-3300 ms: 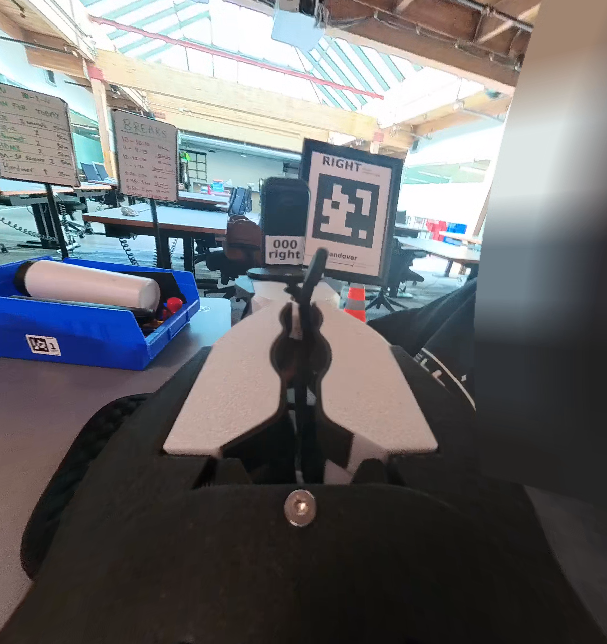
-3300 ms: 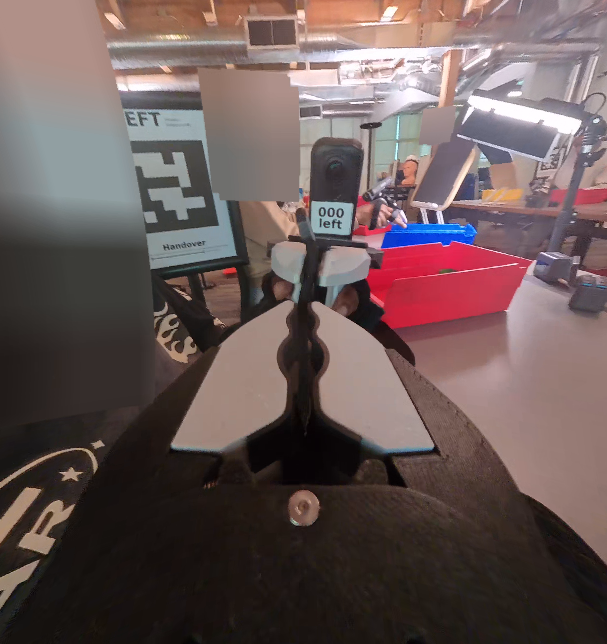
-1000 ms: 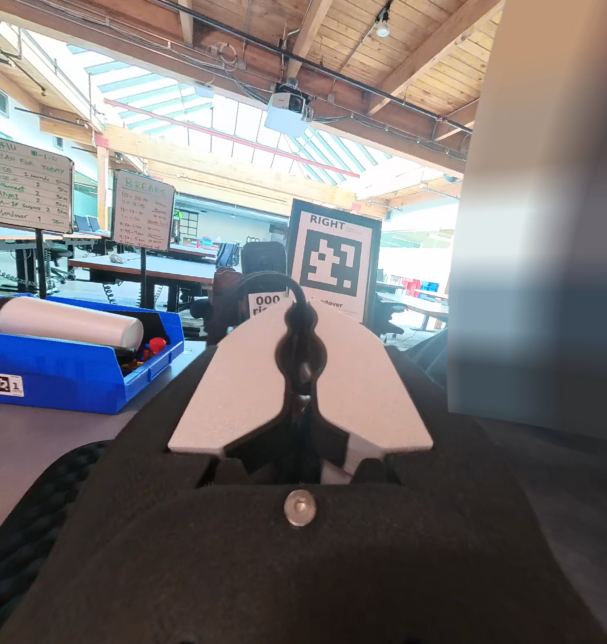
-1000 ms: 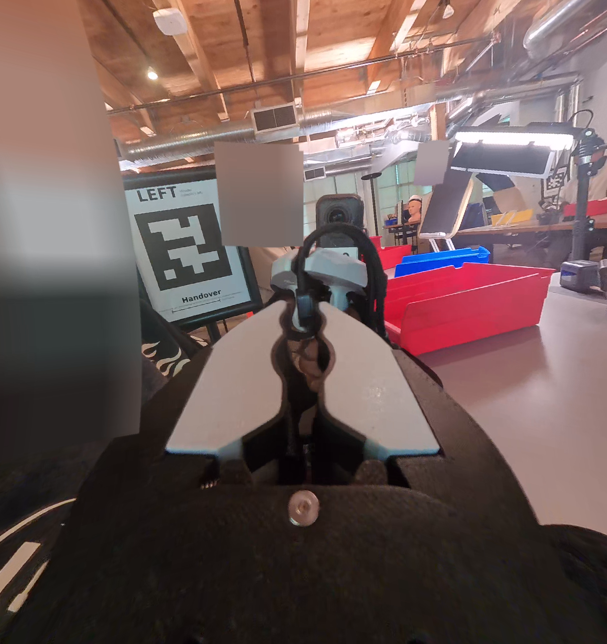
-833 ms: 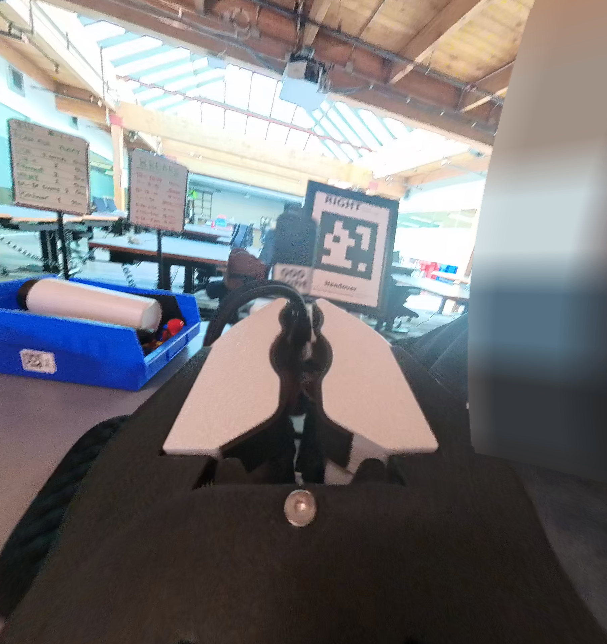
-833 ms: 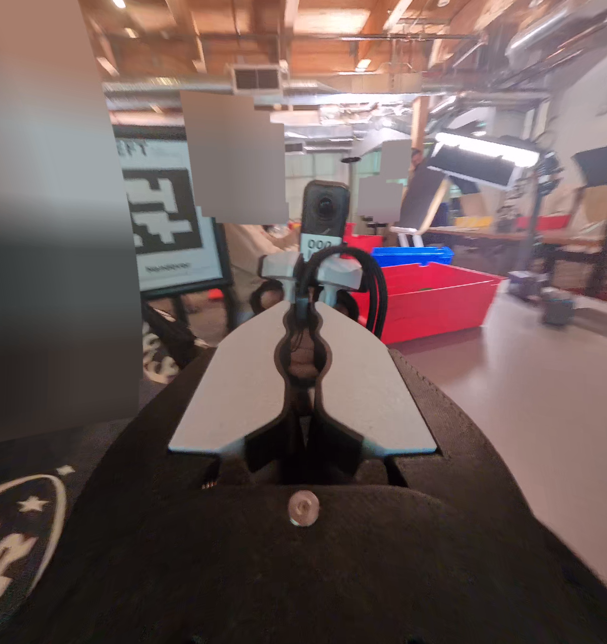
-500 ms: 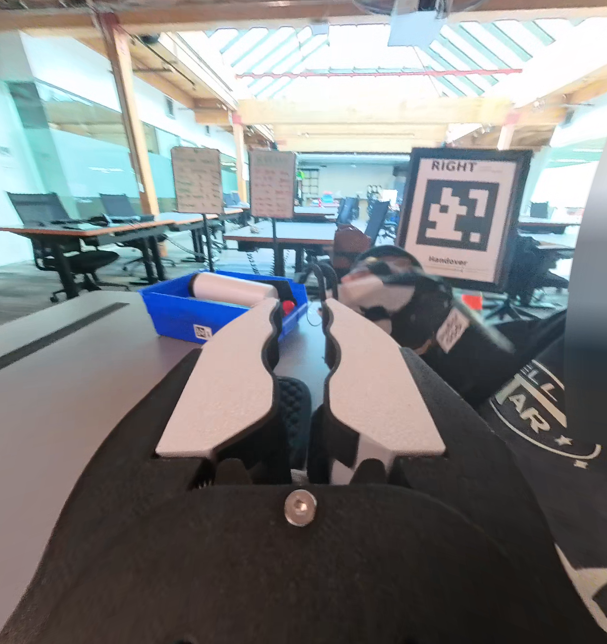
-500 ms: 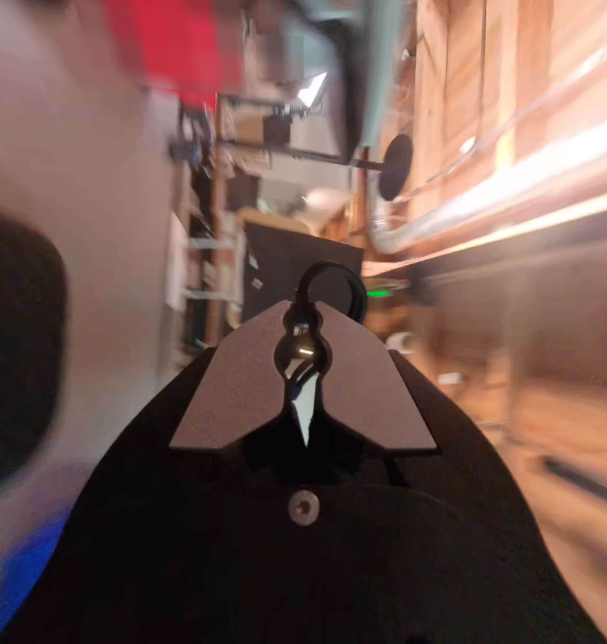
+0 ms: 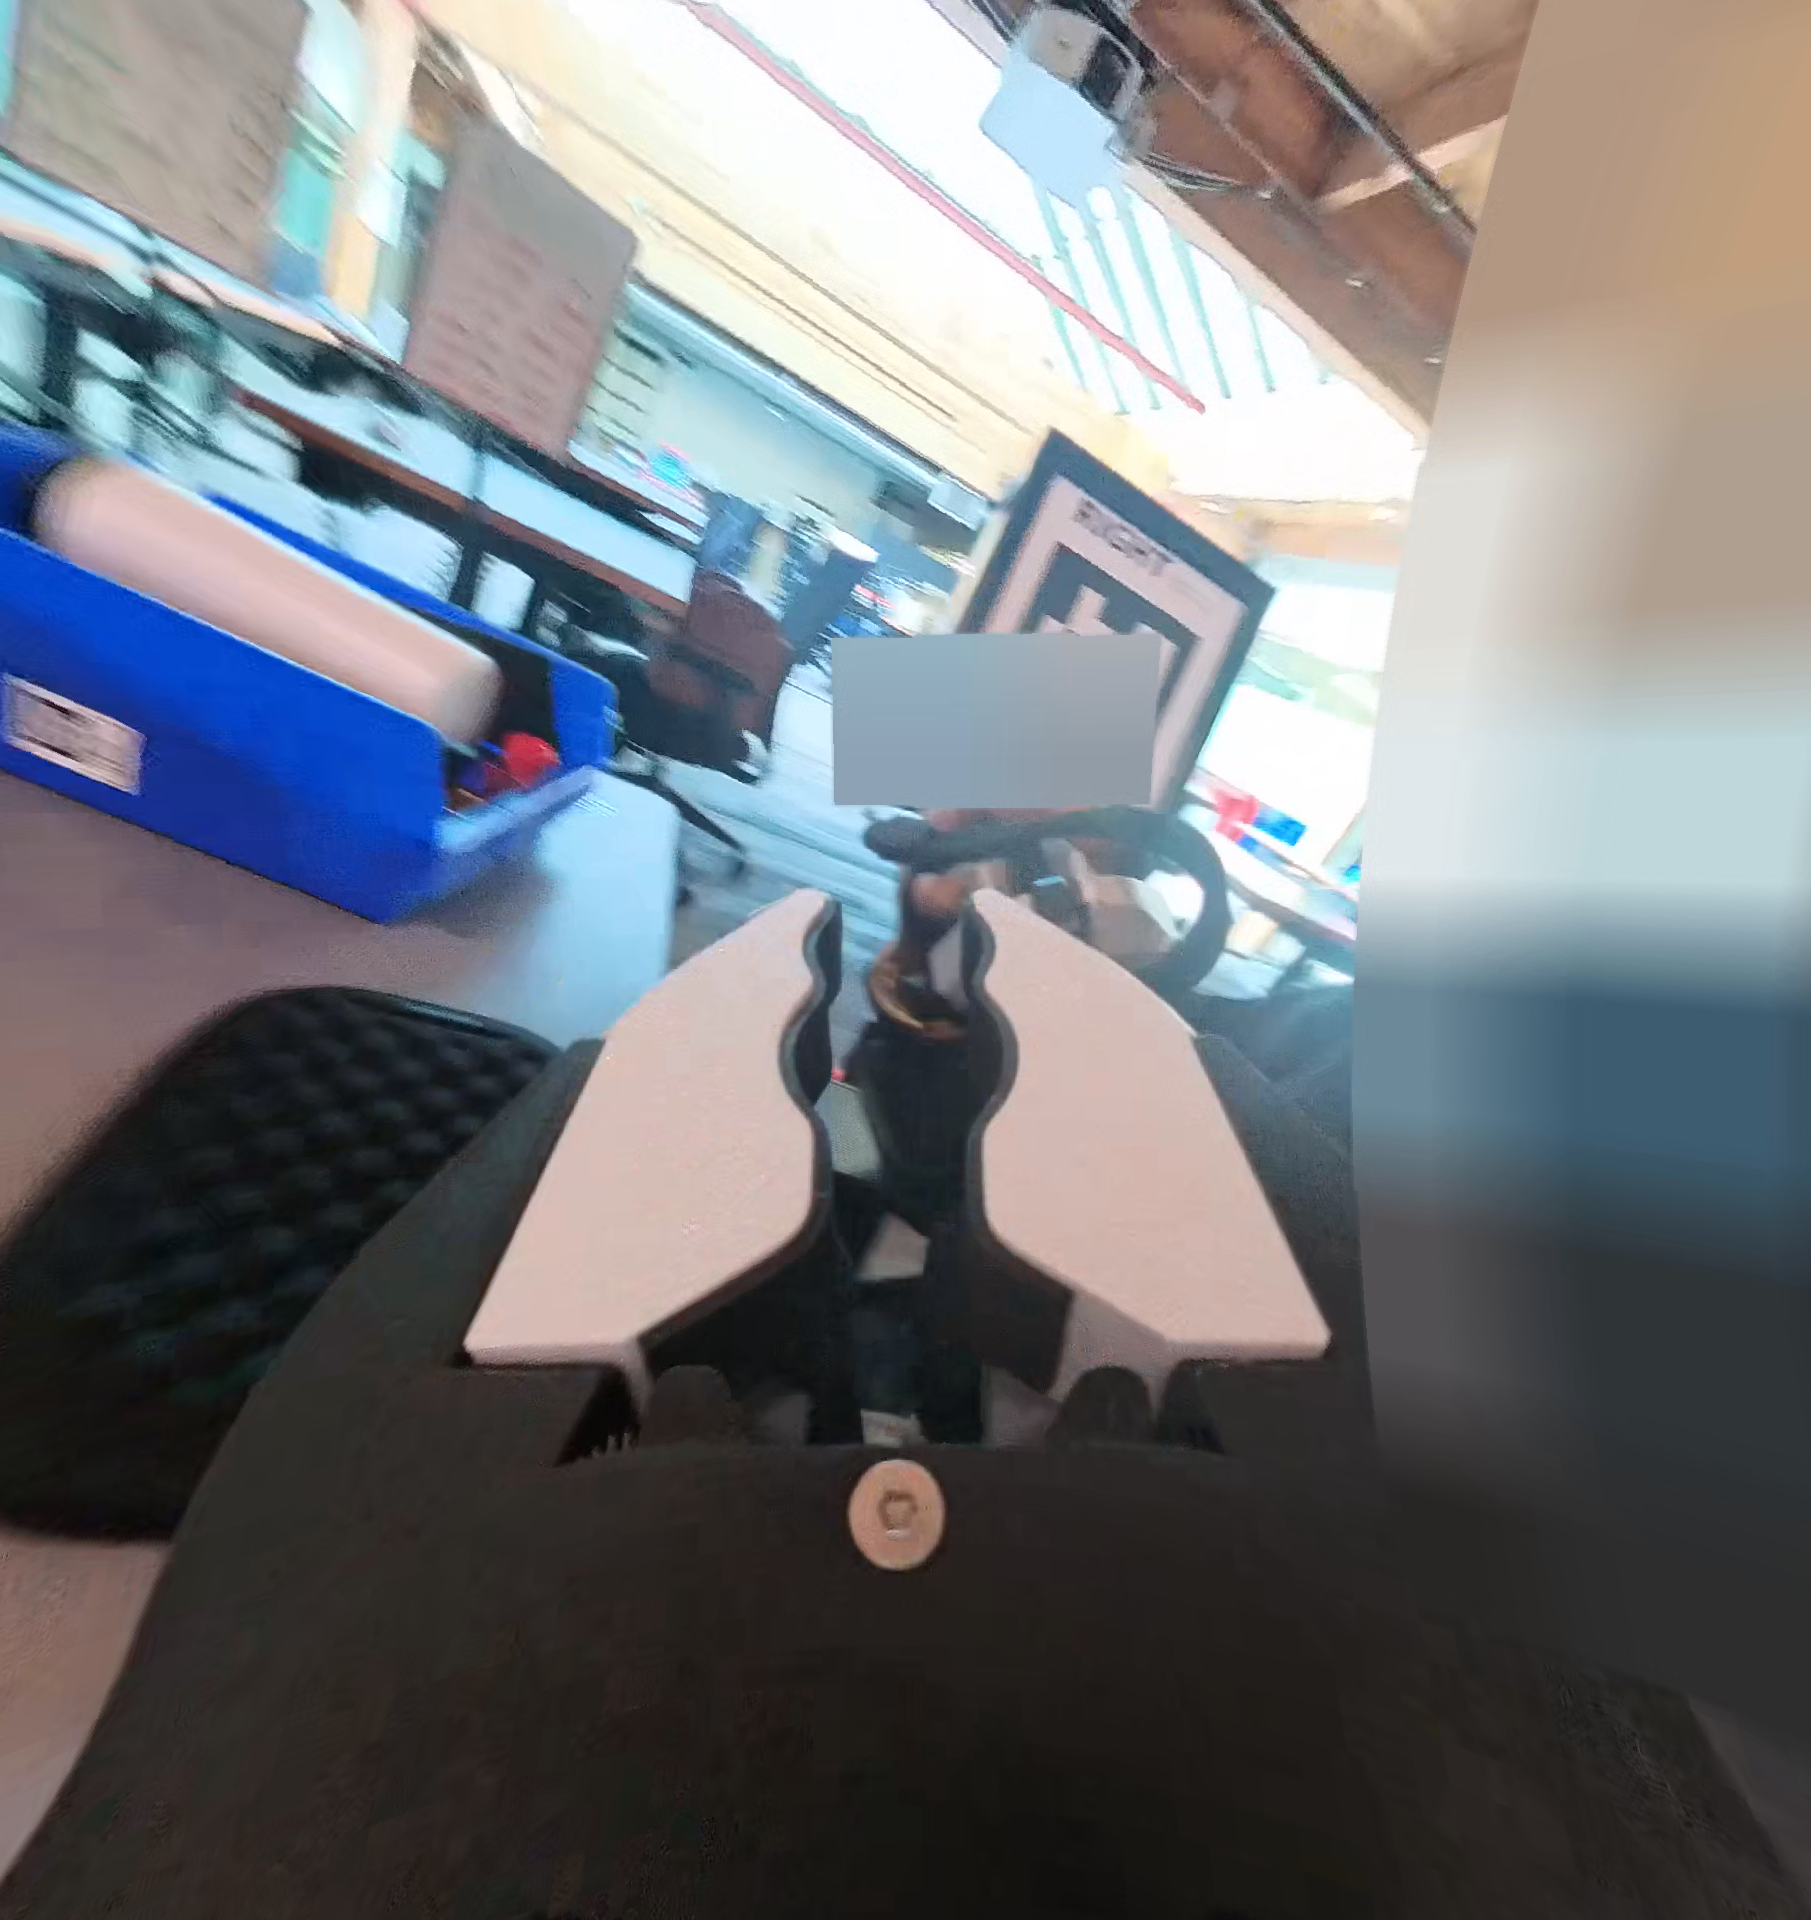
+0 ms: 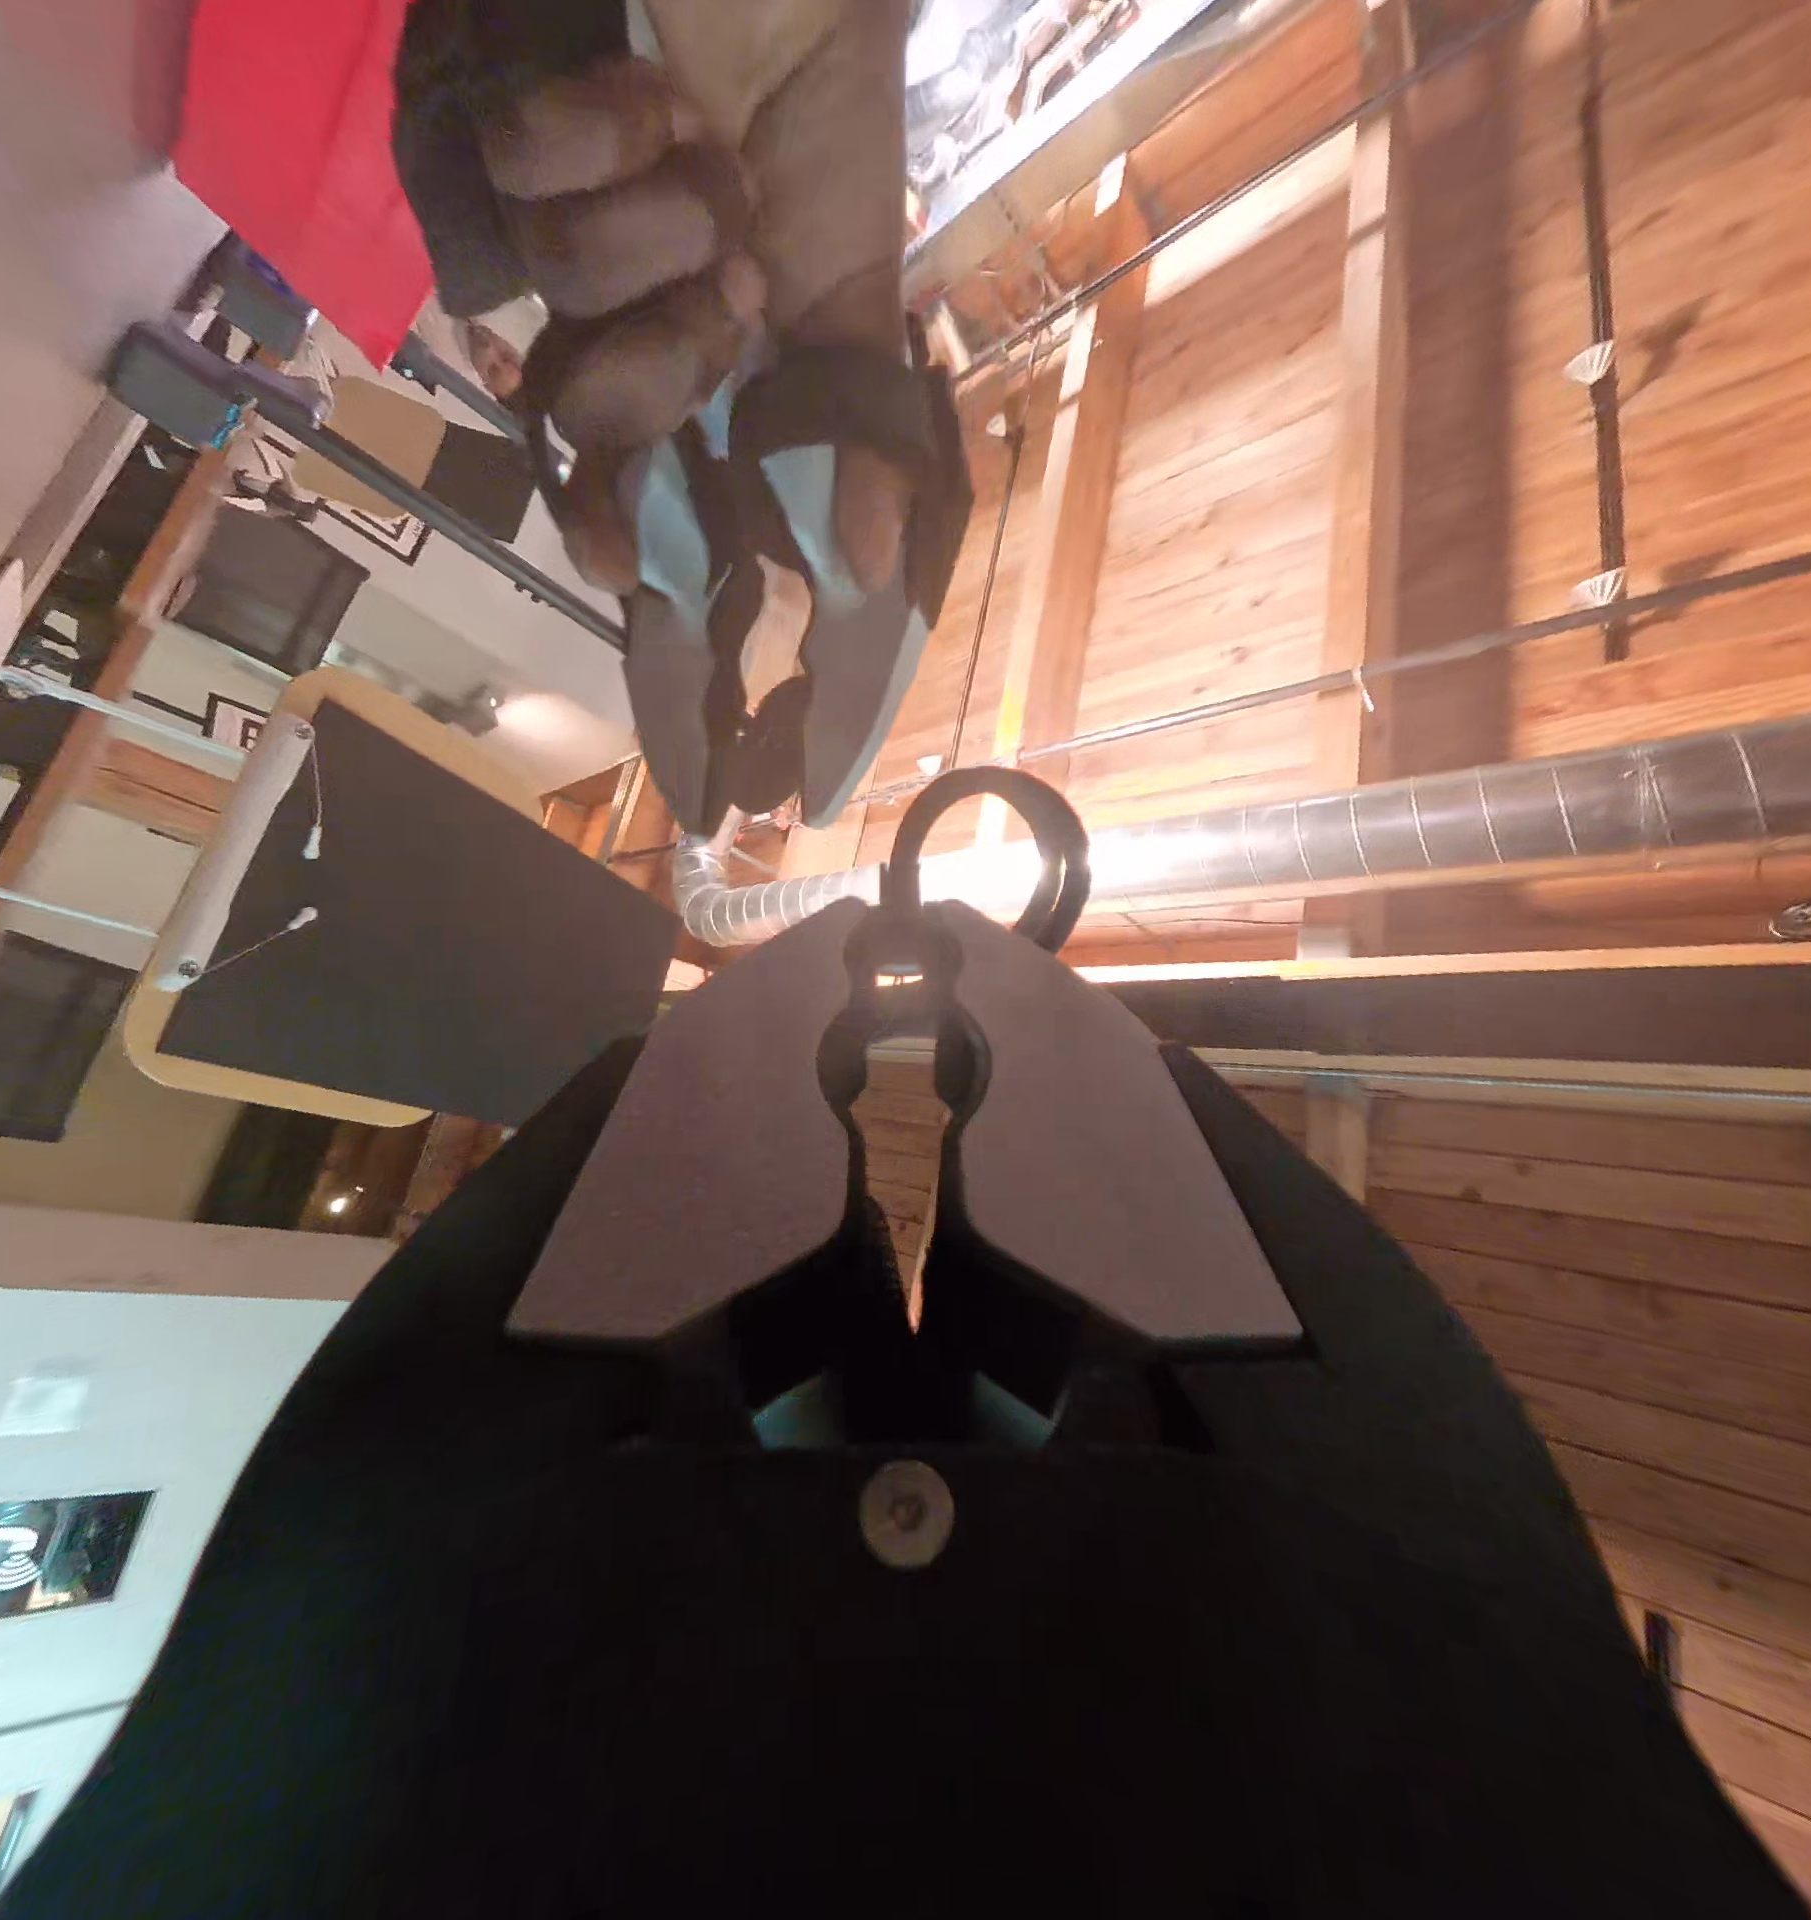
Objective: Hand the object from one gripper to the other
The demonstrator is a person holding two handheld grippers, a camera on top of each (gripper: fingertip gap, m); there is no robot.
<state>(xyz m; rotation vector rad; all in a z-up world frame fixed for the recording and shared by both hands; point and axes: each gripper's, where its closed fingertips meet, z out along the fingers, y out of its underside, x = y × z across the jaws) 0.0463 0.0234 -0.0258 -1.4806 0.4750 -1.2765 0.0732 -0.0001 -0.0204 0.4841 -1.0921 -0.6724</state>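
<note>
My right gripper (image 10: pixel 906 920) is shut on a black ring-shaped loop (image 10: pixel 968 777) that sticks out past its fingertips. This view is rolled over, with the wooden ceiling on the right. My left gripper (image 10: pixel 766 800) shows there just above and left of the loop, held by a hand (image 10: pixel 620 239), jaws apart and empty. In the left wrist view my left gripper (image 9: pixel 901 920) is open with nothing between its fingers. The loop (image 9: pixel 1207 894) and the blurred right gripper lie just beyond its tips, slightly to the right.
A blue bin (image 9: pixel 257 748) holding a white cylinder (image 9: pixel 257 613) stands on the grey table (image 9: pixel 153 935) at the left. A black textured pad (image 9: pixel 236 1195) lies near me. A framed marker sign (image 9: pixel 1119 582) stands behind. A red bin (image 10: pixel 288 187) shows in the right wrist view. Across from one pair of fingers to the other is roughly 4 centimetres.
A second ago both grippers were shut on the loop. The left one let go and opened. The right one rolled over with the loop. The left gripper now points at it again.
</note>
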